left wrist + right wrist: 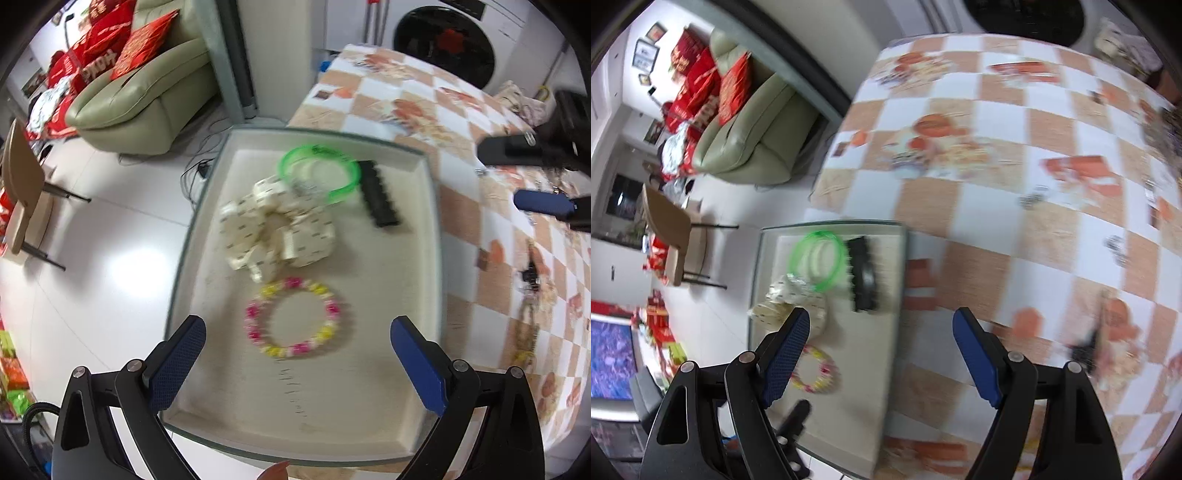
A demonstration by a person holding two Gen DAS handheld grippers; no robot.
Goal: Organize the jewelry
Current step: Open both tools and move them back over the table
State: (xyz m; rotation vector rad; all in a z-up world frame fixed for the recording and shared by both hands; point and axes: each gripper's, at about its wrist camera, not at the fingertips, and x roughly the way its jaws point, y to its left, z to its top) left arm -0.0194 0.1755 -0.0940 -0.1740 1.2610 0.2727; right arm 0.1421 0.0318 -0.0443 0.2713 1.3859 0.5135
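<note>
A cream tray sits at the table's left edge. In it lie a pink and yellow bead bracelet, a cream patterned scrunchie, a green bangle and a black comb clip. My left gripper hovers open over the tray, its fingers either side of the bead bracelet and clear of it. My right gripper is open and empty above the tray's right rim. In the left wrist view the right gripper also shows at the right, over the tablecloth.
The checked orange and white tablecloth carries small silvery pieces and a dark item. Left of the tray are white floor, a wooden chair and a green sofa. A washing machine stands behind.
</note>
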